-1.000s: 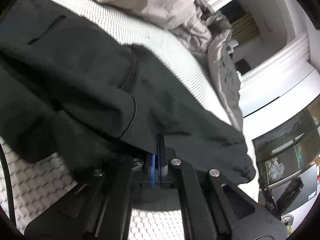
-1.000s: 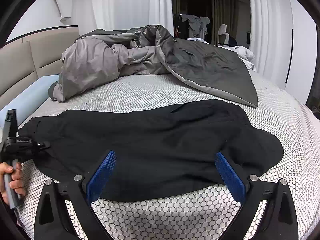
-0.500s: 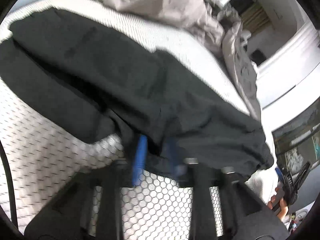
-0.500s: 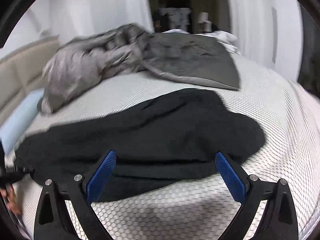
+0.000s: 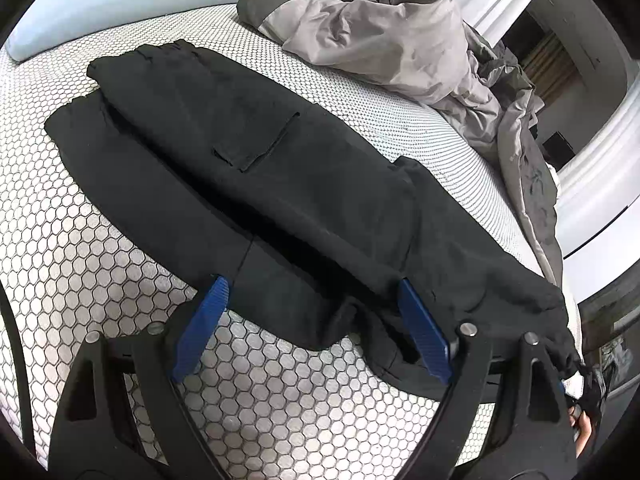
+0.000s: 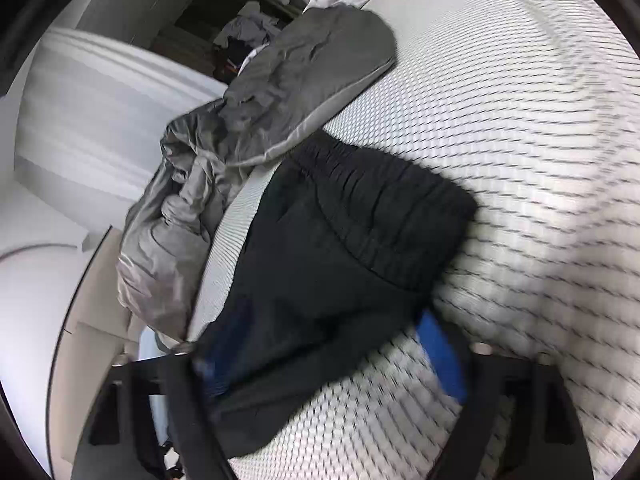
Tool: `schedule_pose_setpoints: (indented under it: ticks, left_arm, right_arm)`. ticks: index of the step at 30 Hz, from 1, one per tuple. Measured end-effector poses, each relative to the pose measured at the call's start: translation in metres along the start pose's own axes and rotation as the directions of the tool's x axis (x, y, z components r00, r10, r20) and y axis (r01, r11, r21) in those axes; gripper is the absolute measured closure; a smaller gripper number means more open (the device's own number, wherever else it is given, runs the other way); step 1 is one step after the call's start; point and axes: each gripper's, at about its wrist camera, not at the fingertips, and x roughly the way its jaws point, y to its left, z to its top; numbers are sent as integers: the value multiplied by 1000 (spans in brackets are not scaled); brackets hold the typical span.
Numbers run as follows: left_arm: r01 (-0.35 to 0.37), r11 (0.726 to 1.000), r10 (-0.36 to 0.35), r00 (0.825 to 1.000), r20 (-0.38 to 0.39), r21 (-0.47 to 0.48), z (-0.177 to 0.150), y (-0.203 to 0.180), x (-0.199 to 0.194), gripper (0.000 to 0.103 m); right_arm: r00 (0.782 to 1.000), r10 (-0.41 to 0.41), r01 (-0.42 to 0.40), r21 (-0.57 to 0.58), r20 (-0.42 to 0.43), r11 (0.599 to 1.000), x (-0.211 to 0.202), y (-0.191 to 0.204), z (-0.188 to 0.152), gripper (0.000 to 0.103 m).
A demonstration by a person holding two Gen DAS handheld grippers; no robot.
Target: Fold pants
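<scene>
Pants (image 5: 304,184): black, soft, limp; lying lengthwise across the frame's centre on the bed (image 5: 80,248).
Left gripper (image 5: 312,332): fingers spread, empty.
Right gripper (image 6: 332,360): blurred; spread apart around the waistband (image 6: 384,208).
Hold: hems, waistband corners.

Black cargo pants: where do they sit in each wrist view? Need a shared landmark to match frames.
Left wrist: black cargo pants run diagonally from upper left to lower right across the honeycomb-patterned mattress; pocket flap near centre.
Right wrist: same pants fill the centre, gathered elastic waistband upper right; blurred.
Shared landmark: crumpled grey duvet, top centre in the left view, upper left in the right.
</scene>
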Motion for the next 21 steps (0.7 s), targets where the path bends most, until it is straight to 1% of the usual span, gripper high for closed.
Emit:
schedule_pose_setpoints:
  ticks: [1, 2, 3, 5, 7, 8, 9, 10, 11, 12, 13, 15, 17, 18, 19, 20, 21]
  left_arm:
    - [-1, 1000, 1, 1000, 0, -3, -1, -1, 3, 19]
    - [0, 1000, 0, 1000, 0, -4, -5, 2, 2, 19]
    - [0, 1000, 0, 1000, 0, -2, -4, 3, 2, 19]
    - [-7, 1000, 7, 1000, 3, 3, -6, 8, 1, 19]
    - [-12, 1000, 12, 1000, 4, 8, -4, 9, 1, 19]
    - [-16, 1000, 16, 1000, 3, 7, -4, 11, 0, 19]
    - [-20, 1000, 20, 1000, 4, 5, -3, 13, 0, 19]
    - [-24, 1000, 24, 1000, 7, 1, -2, 15, -1, 19]
    - [-29, 1000, 29, 1000, 11, -5, -1, 17, -2, 19]
    - [-36, 999, 36, 999, 13, -9, 0, 20, -3, 19]
    - [-45, 999, 45, 999, 18, -17, 1, 24, -5, 19]
    - [-59, 997, 61, 998, 30, -49, 5, 35, -9, 19]
    - [-60, 994, 65, 997, 46, -96, 11, 48, -13, 19]
    - [-61, 991, 67, 996, 52, -117, 13, 53, -15, 19]
    - [-57, 988, 67, 996, 63, -147, 15, 61, -17, 19]
    - [-48, 985, 60, 996, 70, -168, 17, 66, -19, 19]
    - [-35, 983, 49, 996, 75, -180, 18, 70, -20, 19]
  right_arm:
    - [999, -48, 48, -16, -4, 999, 6, 3, 0, 72]
    - [996, -91, 91, -50, -1, 995, 7, 10, -1, 77]
    - [995, -99, 99, -77, 3, 992, 4, 17, -1, 82]
    - [998, -55, 60, -162, 36, 985, -23, 38, -4, 85]
    - [997, 13, 4, -232, 73, 973, -53, 51, -6, 87]
    - [997, 11, 9, -240, 80, 971, -58, 50, -5, 87]
    - [997, -28, 44, -224, 73, 974, -57, 41, -3, 87]
    - [993, -104, 114, -198, 59, 974, -50, 28, -1, 87]
    - [970, -239, 244, -169, 51, 955, -41, 12, 0, 87]
    - [951, -309, 310, -146, 29, 939, -34, -1, 1, 86]
    - [948, -317, 315, -118, 3, 942, -30, -11, 0, 86]
    - [960, -279, 280, -87, 19, 956, -37, -11, 2, 84]
    - [965, -257, 262, -102, 57, 960, -47, -2, 4, 80]
    - [965, -254, 260, -104, 69, 960, -50, 0, 3, 75]
    - [963, -259, 266, -100, 79, 959, -52, 3, 2, 69]
    - [954, -285, 293, -97, 91, 951, -53, 5, 1, 61]
    - [939, -325, 336, -99, 111, 937, -56, 5, -2, 46]
